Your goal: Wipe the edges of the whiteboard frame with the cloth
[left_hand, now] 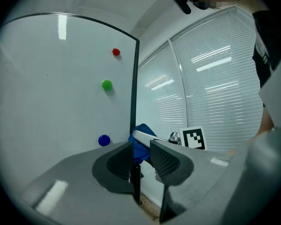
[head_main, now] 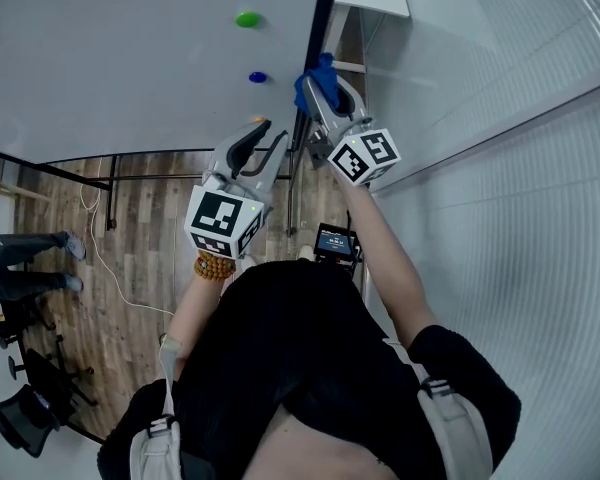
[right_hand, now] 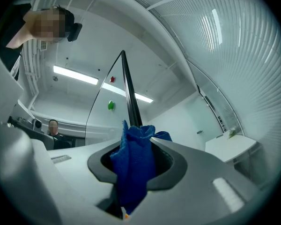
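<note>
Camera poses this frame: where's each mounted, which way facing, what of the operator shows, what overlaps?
Head view: on the person's head, facing steeply down at the whiteboard; shows torso, both forearms, left claw, right claw.
Left gripper view: on the left claw, facing along its open jaws at the frame; sleeve at right.
Right gripper view: on the right claw, facing up the frame past the cloth it grips; sleeve upper left.
Shared: frame, cloth and green magnet show in all three.
</note>
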### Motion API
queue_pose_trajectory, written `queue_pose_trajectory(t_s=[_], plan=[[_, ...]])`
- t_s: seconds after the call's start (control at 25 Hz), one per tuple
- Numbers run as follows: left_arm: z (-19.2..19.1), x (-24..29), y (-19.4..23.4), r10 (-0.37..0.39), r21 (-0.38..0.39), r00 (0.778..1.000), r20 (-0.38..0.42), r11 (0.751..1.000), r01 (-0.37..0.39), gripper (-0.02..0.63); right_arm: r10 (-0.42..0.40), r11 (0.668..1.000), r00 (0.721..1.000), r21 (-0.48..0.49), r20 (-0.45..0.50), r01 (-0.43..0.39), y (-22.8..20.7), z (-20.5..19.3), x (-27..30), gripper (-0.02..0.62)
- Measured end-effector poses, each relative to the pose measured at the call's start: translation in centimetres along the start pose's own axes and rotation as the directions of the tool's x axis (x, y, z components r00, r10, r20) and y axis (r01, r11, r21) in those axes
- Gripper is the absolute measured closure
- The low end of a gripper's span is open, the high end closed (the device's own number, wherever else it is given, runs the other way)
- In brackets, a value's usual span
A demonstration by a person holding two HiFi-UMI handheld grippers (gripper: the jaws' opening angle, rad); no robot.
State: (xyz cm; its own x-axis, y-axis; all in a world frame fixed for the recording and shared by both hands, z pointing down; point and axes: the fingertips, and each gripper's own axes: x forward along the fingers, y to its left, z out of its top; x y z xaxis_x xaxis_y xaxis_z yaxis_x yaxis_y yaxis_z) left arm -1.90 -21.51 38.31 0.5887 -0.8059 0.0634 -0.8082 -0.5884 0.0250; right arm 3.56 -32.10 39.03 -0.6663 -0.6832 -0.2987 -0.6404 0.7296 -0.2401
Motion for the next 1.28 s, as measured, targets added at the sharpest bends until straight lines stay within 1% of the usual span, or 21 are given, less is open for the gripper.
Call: queue_pose_trajectory(t_s=[0.2,0.4,0.68,0.92,1.12,1.28], plan=[[-0.8,0.5,0.1,-0.007,-0.005,1.000,-0.008,1.000,0.007,0.497,-0.028,1.000,0.999,0.008,-0.044,0.028,-0.9,-2.4,-0.6,0.472],[-0.9,0.3,-0.1,-0.012,-0.013,1.000,-0.015,1.000,0.012,0.497,-0.049,0.999,0.995,0.018,-0.090,0.051,-1.0,-3.3,-1.2,0.472],[-0.9,0.8,2.9,-0.019,-0.045,0.999,-0.026,0.999,0.018,0.495,-0.078,0.995,0.982,0.048,-0.171,0.087,-1.4,-5.6,0.9,0.472],[-1.6,0.8,2.7,-0.025,-0.061,0.999,-0.037,0.998,0.023,0.495,-0.093,0.992,0.972,0.066,-0.214,0.110,-1.6,-6.5,-0.2,0.472],[-2.6,0.5,2.6,-0.027,-0.072,0.999,-0.047,0.997,0.024,0.495,-0.091,0.989,0.966,0.093,-0.243,0.117,-1.3,-7.4,-1.5,0.472],[-3.3,0.5,2.7,-0.025,-0.082,0.998,-0.062,0.996,0.019,0.495,-0.064,0.992,0.961,0.089,-0.270,0.091,-0.4,-8.0,-2.2,0.474]])
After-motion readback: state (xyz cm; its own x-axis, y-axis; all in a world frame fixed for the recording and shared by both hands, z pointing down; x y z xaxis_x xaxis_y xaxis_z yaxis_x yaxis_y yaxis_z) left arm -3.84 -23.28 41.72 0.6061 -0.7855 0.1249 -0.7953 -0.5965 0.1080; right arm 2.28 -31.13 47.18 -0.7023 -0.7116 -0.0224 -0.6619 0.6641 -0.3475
